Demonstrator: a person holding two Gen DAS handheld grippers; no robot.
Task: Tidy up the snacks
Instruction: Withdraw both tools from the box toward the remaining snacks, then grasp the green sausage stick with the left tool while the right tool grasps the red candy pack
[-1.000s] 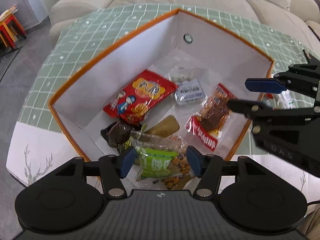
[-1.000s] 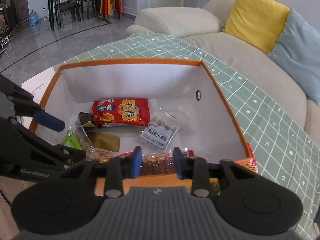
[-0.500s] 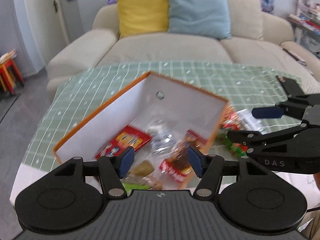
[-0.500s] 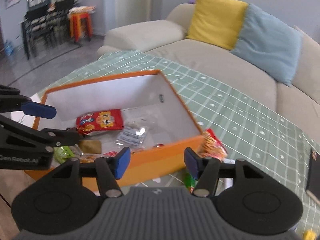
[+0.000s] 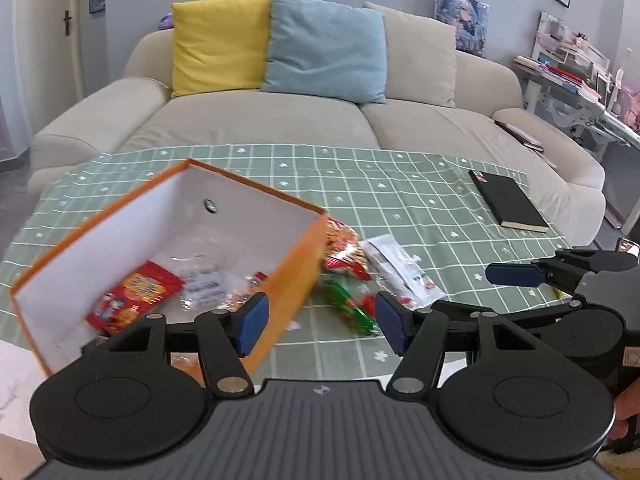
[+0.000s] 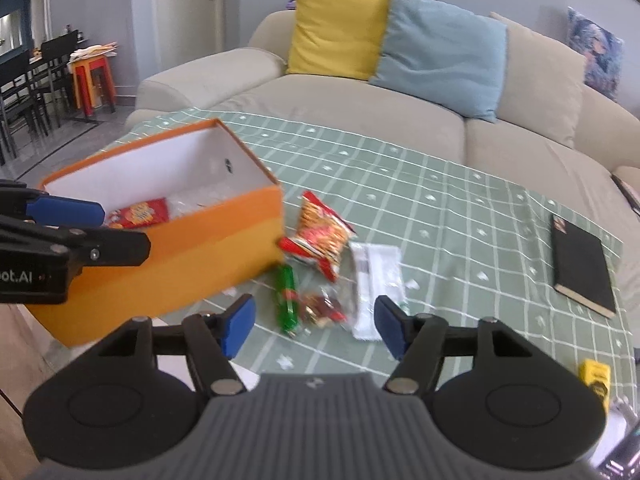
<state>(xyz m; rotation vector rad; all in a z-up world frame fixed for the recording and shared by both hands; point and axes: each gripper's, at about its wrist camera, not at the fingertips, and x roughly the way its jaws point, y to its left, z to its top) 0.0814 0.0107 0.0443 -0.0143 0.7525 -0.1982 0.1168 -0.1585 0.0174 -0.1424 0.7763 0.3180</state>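
Observation:
An orange box (image 5: 298,276) (image 6: 208,240) with a white inside stands on the green checked tablecloth and holds a red snack bag (image 5: 134,298) (image 6: 140,213) and clear packets. Beside its right wall lie a red-orange chip bag (image 5: 344,246) (image 6: 320,236), a white packet (image 5: 400,272) (image 6: 378,280), a green packet (image 5: 348,310) (image 6: 288,296) and a small clear packet of red snacks (image 6: 322,306). My left gripper (image 5: 322,322) is open and empty, near the box's front corner. My right gripper (image 6: 312,324) is open and empty, just short of the loose packets.
A black notebook (image 5: 510,200) (image 6: 580,266) lies at the table's right. A small yellow object (image 6: 596,374) sits near the right front edge. A beige sofa (image 5: 280,120) with yellow and blue cushions stands behind the table. Chairs and a red stool (image 6: 92,76) stand far left.
Both grippers have pulled up and back out of the box. The views swung from the box's inside to the whole table. The right gripper's jaws have opened wider.

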